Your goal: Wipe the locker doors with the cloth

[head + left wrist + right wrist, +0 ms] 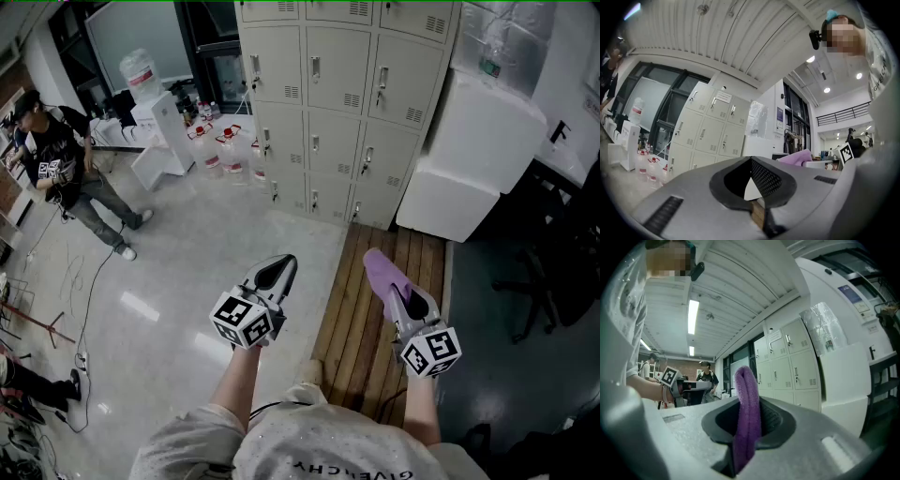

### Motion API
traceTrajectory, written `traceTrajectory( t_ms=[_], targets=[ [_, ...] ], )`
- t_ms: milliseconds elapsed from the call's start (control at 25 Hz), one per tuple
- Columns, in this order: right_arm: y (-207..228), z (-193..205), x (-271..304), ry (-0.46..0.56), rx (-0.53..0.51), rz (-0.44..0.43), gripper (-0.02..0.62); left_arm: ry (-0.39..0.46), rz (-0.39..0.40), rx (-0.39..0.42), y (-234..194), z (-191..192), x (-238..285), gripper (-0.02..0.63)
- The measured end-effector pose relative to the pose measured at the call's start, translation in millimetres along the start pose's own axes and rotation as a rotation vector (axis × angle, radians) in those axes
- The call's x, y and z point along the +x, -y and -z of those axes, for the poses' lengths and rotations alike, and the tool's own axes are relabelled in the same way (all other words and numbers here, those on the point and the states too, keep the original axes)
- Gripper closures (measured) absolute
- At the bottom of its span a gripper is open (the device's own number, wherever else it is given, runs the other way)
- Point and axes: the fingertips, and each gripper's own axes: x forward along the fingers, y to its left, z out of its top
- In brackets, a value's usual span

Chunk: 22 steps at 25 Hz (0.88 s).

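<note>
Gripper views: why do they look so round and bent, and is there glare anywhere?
Left gripper view: a wide-angle lens leaves dark round corners, and the lockers lean and curve. Right gripper view: the same bending; the ceiling lamp burns out white, and the cloth looms large, close to the lens. Head view: pale glare patches on the shiny floor.

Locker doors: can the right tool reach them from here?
Probably not yet: right tool, shut on purple cloth, is well short of beige metal locker doors; only wooden floor between.
</note>
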Motion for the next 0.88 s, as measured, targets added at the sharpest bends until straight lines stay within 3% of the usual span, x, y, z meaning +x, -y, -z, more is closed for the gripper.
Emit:
traceTrajectory(
  t_ms=[560, 880],
  targets=[
    [53, 4, 129, -0.015, -0.022, -0.028, 0.543, 0.006, -0.052, 0.0, -106, 3, 89, 0.607],
    [124, -1, 188, 0.055, 0.042, -0.01, 0.543, -0.008, -0.099, 0.053, -147, 8, 150, 0.607]
  ],
)
